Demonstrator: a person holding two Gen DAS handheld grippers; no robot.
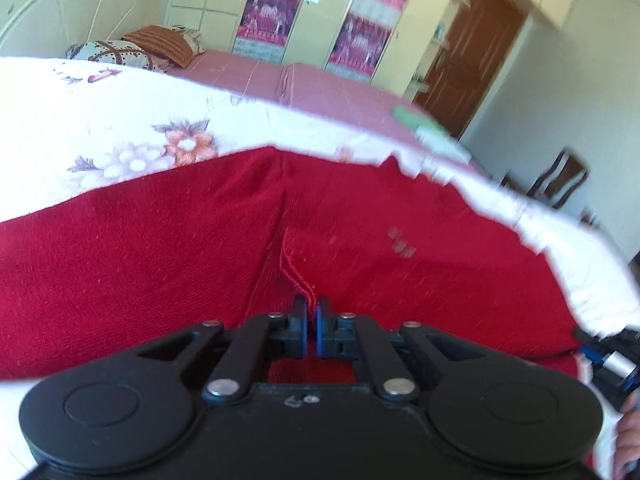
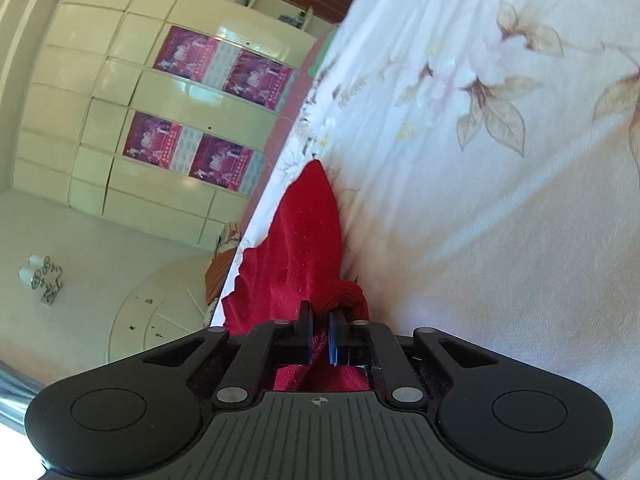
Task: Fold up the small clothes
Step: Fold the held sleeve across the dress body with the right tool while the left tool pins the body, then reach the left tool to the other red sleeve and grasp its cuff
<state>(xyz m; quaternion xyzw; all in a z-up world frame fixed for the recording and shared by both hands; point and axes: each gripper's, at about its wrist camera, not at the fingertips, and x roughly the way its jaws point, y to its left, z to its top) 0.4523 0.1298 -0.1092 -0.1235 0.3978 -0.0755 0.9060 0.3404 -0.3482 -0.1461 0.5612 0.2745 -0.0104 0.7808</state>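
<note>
A red knit garment (image 1: 160, 248) lies spread on the white floral bedsheet (image 1: 100, 120). My left gripper (image 1: 312, 308) is shut on a hemmed edge of the red garment near its middle crease. In the right wrist view the camera is rolled sideways; my right gripper (image 2: 320, 316) is shut on a bunched edge of the same red garment (image 2: 308, 232), which hangs taut away from the fingers over the floral sheet (image 2: 500, 200). The right gripper also shows in the left wrist view (image 1: 608, 356) at the garment's right edge.
A pink bedspread (image 1: 304, 84) lies beyond the floral sheet, with pillows (image 1: 132, 50) by the headboard. A green cloth (image 1: 424, 124) sits near the bed's far right edge. A wardrobe with posters (image 1: 272, 12), a brown door (image 1: 472, 52) and a chair (image 1: 560, 178) stand behind.
</note>
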